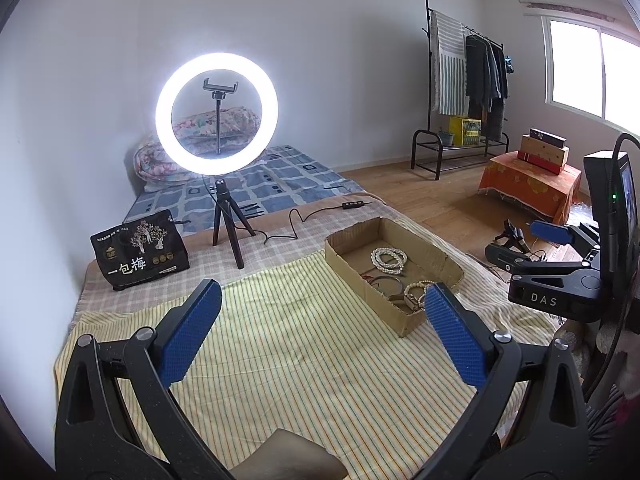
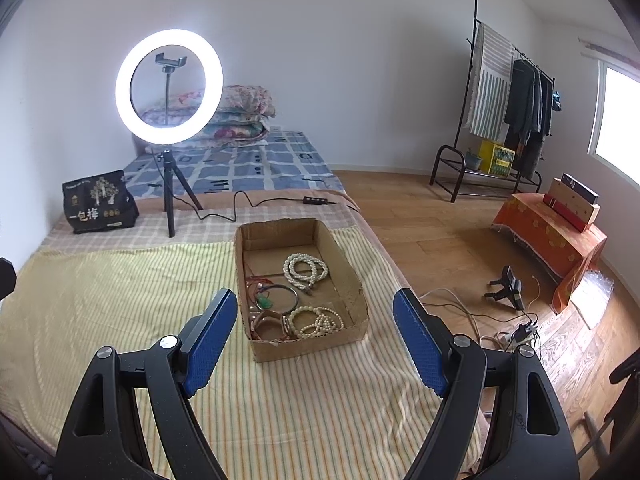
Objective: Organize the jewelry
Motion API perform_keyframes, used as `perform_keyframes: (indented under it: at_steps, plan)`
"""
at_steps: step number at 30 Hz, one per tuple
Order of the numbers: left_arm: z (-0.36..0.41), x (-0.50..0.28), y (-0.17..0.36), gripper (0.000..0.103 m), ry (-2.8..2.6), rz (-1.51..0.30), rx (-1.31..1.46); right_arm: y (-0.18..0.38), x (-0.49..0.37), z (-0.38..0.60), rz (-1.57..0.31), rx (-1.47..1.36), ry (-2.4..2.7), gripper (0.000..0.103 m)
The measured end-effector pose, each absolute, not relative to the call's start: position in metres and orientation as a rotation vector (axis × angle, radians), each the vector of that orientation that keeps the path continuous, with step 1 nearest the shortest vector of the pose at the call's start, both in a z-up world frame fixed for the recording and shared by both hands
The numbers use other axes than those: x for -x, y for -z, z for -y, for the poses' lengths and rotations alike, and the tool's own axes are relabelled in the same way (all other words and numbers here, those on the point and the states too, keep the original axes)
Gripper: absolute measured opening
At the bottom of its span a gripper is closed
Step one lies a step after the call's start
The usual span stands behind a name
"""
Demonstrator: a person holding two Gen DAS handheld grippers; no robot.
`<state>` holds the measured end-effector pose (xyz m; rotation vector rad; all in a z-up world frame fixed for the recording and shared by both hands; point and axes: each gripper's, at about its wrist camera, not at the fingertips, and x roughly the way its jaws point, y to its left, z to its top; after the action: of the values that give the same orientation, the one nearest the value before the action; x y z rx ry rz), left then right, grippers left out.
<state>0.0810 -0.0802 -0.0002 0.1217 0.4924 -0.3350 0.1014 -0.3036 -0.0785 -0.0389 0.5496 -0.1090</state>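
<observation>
Far to the left, a black snack bag with gold print stands upright on the checked cover of the bed, close to the wall. Just beside it, to its right, a lit ring light sits on a small black tripod, an empty phone clamp in the middle of the ring; its cable trails right across the checked cover to an inline switch. Behind the light, folded floral quilts are stacked on a blue patterned sheet.

Nearer to me, a yellow striped cloth covers the bed. The left gripper hangs above it with its blue-padded fingers spread wide apart, nothing between them. On the cloth's right part lies an open cardboard box, and all the jewelry I can see is inside it: a long white bead necklace coiled toward the far end, a dark thin bangle and a red cord with a green pendant in the middle, a wide brownish bracelet and a cluster of cream bead bracelets at the near end, touching one another.

The right gripper is poised over the box's near end, fingers wide apart and holding nothing.

Further right, on the wooden floor, cables and a small black stand lie near a low box draped in orange cloth. A black clothes rack stands against the far wall, well apart from the bed.
</observation>
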Motion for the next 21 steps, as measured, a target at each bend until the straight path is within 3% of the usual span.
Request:
perform_keyframes:
  at_steps: [21]
  plan:
    - [0.090,-0.084,0.004,0.103,0.369,-0.530,-0.126,0.082,-0.101,0.306,-0.559,0.053,0.109,0.080]
